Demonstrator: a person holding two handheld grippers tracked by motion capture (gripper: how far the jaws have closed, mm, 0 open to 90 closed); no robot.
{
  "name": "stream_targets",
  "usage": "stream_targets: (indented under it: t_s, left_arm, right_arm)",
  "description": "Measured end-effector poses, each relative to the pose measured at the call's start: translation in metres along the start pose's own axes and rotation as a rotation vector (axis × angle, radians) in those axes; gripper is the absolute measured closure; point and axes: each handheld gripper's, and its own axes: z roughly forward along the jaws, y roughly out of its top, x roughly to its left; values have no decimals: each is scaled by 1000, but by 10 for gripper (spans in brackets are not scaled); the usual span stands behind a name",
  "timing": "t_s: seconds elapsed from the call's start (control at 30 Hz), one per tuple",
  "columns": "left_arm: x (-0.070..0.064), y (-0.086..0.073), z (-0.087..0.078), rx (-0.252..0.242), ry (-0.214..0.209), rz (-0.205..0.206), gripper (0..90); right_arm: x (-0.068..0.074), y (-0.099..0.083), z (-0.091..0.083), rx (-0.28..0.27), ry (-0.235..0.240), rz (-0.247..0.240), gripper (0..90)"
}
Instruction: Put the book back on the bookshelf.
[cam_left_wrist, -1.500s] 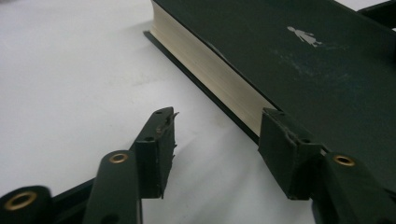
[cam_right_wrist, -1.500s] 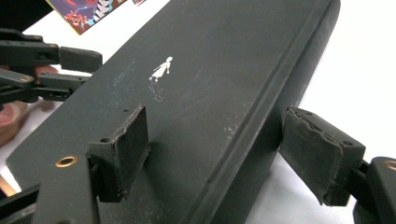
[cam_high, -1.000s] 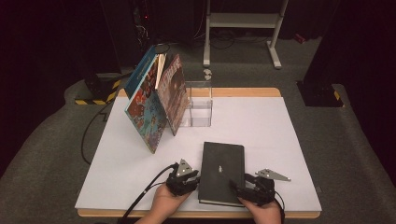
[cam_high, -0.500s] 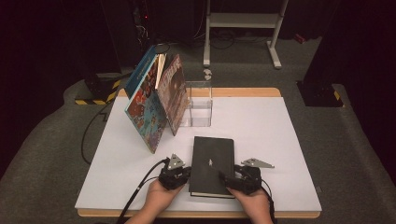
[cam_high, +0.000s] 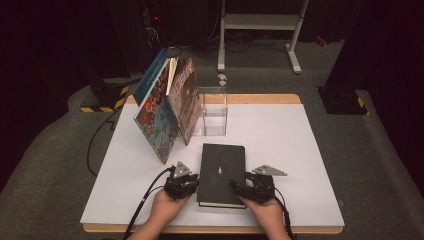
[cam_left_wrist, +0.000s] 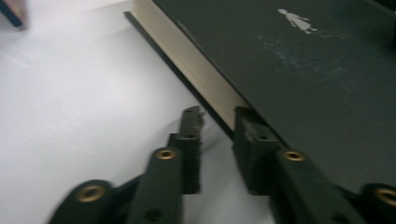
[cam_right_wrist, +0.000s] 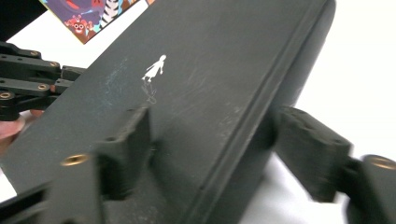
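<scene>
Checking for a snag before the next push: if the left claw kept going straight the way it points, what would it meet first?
Most likely the black book: the left claw already points at its page edge, one finger at the cover's corner, the other over the white table. Contact is unclear.

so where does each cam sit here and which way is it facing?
High view: fixed above the person's side, facing forward and down on the white table; both hands, the left gripper and the right gripper enter at the bottom.
Left gripper view: rides the left gripper, looking along its jaws at the page edge of the black book.
Right gripper view: rides the right gripper, whose jaws straddle the book's spine.
Shared: the white figure on the book's cover appears in both gripper views.
</scene>
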Motion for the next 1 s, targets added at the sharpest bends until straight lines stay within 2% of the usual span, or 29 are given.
stream_targets:
  t_s: [0.07, 0.2, 0.27, 0.4, 0.57, 0.63, 0.87, 1.0]
  left_arm:
    - [3, -2, -4, -13, 9, 5, 641]
    - [8, -6, -14, -64, 20, -26, 623]
    - [9, -6, -17, -83, 37, -20, 624]
    - [6, -4, -22, -119, 34, -26, 612]
    - [-1, 1, -23, -134, 23, -18, 564]
    - [-4, 2, -23, -144, 30, -8, 562]
    - [-4, 10, -28, -171, 19, -42, 516]
    - [-5, 16, -25, -164, -20, -57, 461]
  right_arm:
    - [-1, 0, -4, -13, -6, -13, 332]
    - [-4, -1, -13, -46, -22, -53, 335]
    - [-4, -3, -15, -61, -30, -75, 338]
    - [-6, -9, -17, -74, -35, -107, 363]
    - [-9, -13, -21, -89, -20, -108, 367]
    - [-10, -14, -23, -100, -20, -112, 366]
    - [-13, -14, -30, -123, -5, -112, 350]
    - [-13, -14, -29, -122, 5, -119, 349]
